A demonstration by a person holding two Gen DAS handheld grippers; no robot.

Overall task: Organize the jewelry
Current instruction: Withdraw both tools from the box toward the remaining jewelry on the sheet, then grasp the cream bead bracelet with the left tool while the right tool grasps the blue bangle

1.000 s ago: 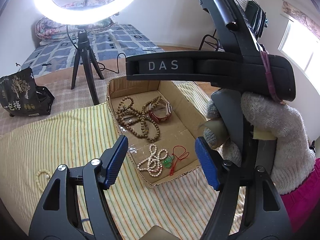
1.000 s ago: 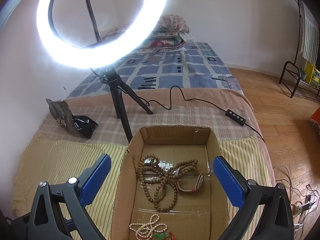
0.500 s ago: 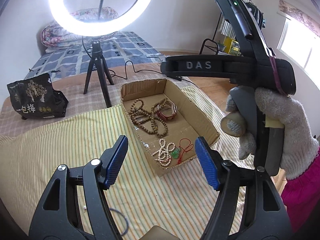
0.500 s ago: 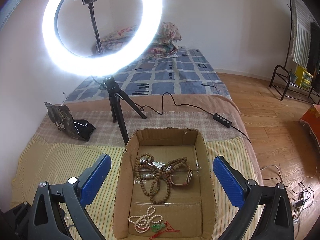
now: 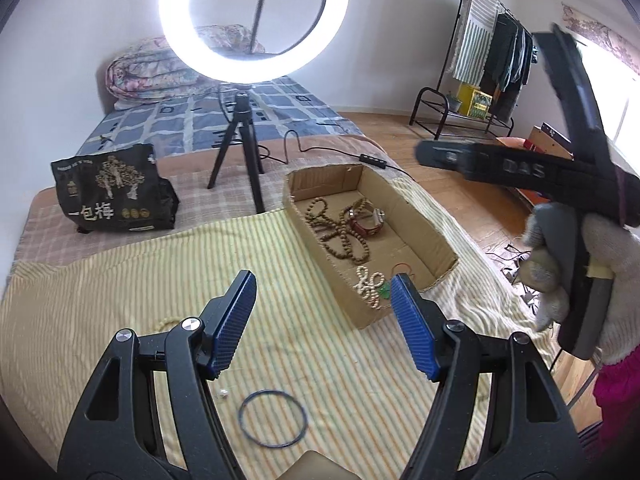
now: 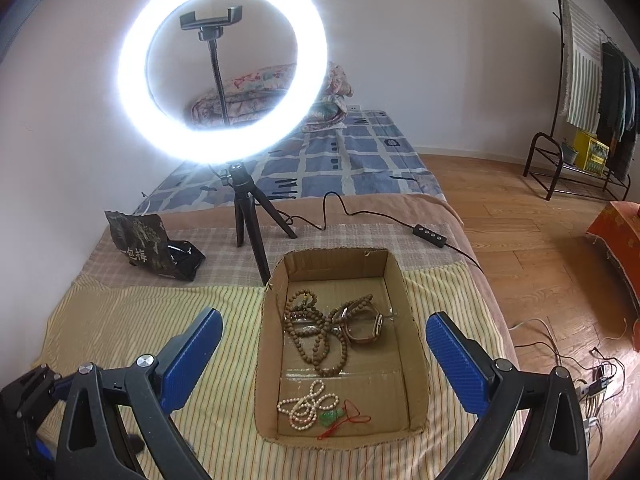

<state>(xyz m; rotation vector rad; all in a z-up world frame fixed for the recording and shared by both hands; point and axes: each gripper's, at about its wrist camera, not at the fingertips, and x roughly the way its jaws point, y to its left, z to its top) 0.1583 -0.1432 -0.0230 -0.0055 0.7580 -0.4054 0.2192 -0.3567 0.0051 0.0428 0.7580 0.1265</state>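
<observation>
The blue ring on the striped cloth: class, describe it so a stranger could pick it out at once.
Start at the cardboard box of jewelry on the yellow striped cloth. Come toward the camera, past the box's near end, to the bare cloth below the left gripper. There lies the thin dark blue ring, flat and empty in the middle, unlike the tiny white bead beside it and the beaded strings in the box.

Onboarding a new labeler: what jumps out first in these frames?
The lit ring light on its tripod dominates, standing on the bed behind the cardboard box. Inside the box lie brown bead strands, a watch and a white bead bracelet. On the striped cloth near the left gripper, whose jaws are open, lies a blue ring.
</observation>
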